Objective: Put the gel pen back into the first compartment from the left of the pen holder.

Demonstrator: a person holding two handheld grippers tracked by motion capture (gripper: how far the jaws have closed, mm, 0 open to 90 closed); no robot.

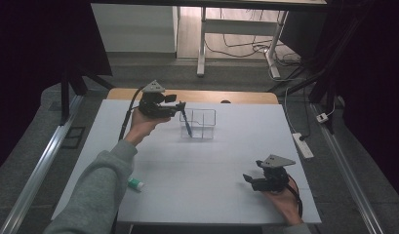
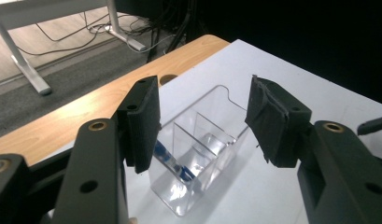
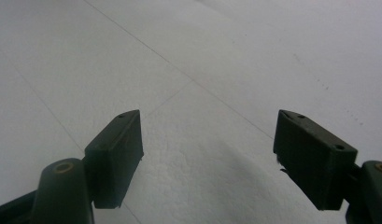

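Pen (image 1: 187,124): blue, leaning tilted in the left compartment of the clear organizer (image 1: 202,124), tip down, free of your pads.
Organizer: far-centre of the white worktop (image 1: 211,165), at 12 o'clock.
Left tool (image 1: 180,108): released, nothing gripped, just at 9 o'clock of the organizer, above the pen's top.
Right tool (image 1: 247,179): released, low over bare worktop at 4 o'clock, well apart.
Small tube (image 1: 135,184): white and green, at 8 o'clock beside your left sleeve.
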